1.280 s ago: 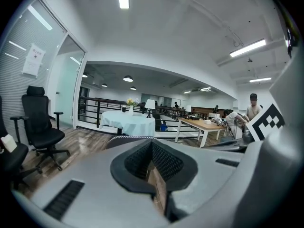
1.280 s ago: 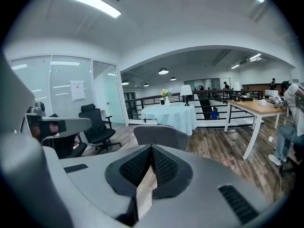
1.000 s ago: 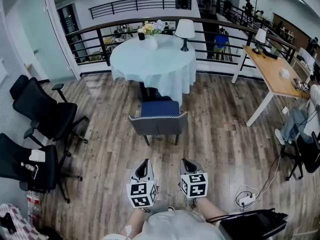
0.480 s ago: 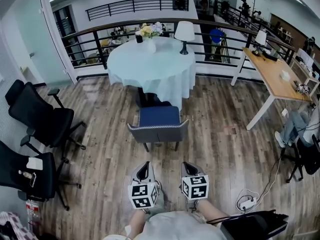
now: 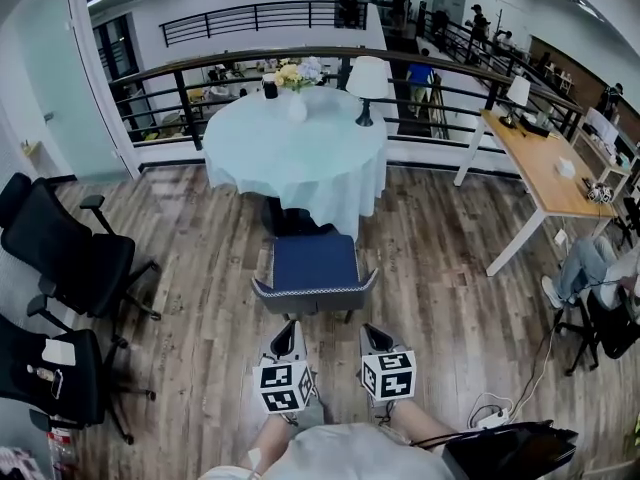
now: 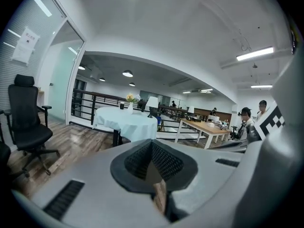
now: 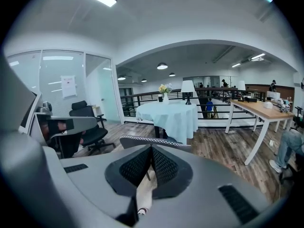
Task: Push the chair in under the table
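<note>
**Approach to the chair.** The blue-seated chair is shown on the wooden floor just in front of the round table. Its seat front is at the hem of the pale tablecloth and its grey back is turned towards the person, so it is not yet tucked under. Compared with a second earlier, chair and table are seen closer, while the spacing between them is unchanged. From this it is judged that the person has advanced and the chair has not been moved. The left gripper and right gripper are held side by side, each with its jaws pressed together on nothing. Their tips are now just short of the chair back's upper rim, and contact cannot be confirmed. The push itself is judged about to begin, with both closed tips to be set against the chair back.
</note>
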`<state>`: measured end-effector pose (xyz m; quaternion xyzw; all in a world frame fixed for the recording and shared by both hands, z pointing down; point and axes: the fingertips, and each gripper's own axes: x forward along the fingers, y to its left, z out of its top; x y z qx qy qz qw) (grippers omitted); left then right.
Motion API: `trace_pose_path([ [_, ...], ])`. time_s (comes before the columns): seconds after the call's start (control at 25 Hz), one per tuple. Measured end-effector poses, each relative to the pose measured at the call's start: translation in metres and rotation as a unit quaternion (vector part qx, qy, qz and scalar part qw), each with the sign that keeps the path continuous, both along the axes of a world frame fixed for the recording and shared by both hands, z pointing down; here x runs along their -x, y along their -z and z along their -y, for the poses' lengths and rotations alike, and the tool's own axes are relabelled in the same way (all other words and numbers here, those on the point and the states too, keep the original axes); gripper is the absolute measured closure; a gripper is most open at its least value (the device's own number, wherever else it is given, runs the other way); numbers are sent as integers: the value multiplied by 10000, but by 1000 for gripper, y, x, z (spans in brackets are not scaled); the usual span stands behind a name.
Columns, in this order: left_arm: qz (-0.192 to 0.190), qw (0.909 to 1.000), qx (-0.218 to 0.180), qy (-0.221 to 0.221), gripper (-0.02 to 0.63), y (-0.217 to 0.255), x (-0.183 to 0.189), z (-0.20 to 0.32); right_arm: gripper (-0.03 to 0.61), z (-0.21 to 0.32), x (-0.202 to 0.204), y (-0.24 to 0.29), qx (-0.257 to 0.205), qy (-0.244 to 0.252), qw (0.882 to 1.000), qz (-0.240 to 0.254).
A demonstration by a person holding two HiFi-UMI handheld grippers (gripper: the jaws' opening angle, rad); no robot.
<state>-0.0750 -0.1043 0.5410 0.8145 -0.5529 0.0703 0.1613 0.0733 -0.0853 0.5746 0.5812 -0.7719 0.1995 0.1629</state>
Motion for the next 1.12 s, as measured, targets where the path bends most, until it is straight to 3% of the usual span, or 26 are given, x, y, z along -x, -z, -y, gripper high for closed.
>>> trace_pose_path([
  [0.68, 91, 9992, -39, -389, 611, 5, 22, 121, 561, 118, 27, 5, -20, -276, 9996, 47],
  [1.12, 49, 9985, 263, -480, 611, -21, 20, 151, 561, 134, 19, -15, 238, -485, 9985, 117],
])
